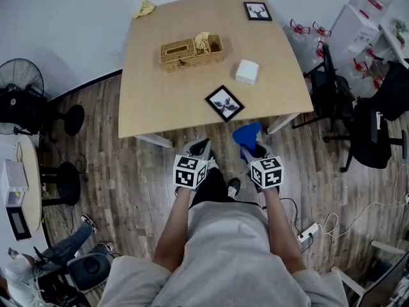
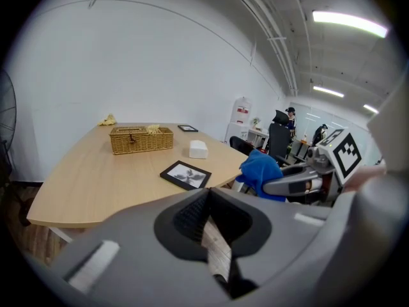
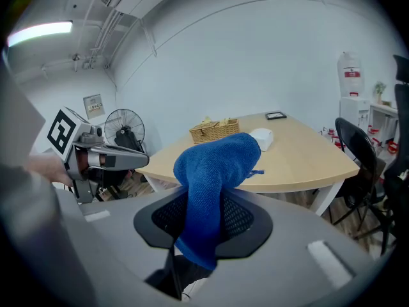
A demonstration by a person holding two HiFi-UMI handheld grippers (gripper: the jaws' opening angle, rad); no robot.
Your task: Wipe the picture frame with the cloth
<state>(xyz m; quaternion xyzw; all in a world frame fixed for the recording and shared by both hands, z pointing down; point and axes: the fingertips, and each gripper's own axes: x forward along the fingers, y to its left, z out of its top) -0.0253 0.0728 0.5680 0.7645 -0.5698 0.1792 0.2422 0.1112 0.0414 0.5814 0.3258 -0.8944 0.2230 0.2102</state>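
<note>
Picture frame (image 1: 224, 103): flat, a corner pointing at the table (image 1: 147, 88) edge
Frames: two; second frame (image 1: 257, 11) far corner
Cloth (image 1: 246, 135): one, blue, clamped in right gripper (image 1: 250, 149)
Left gripper (image 1: 203, 147): jaws together, empty

Picture frame (image 1: 224, 103): square, black border, white mat, dark print in middle. Flat, face up on table (image 1: 160, 94), near front edge, turned corner-on like diamond. Nothing touching it.

Cloth (image 1: 246, 135): blue, nubbly weave. Pinched between closed jaws of right gripper (image 1: 254, 151), bunched, standing up out of them, top flopped over, lower end hanging below. Off table, just in front of its edge, near frame but apart from it.
</note>
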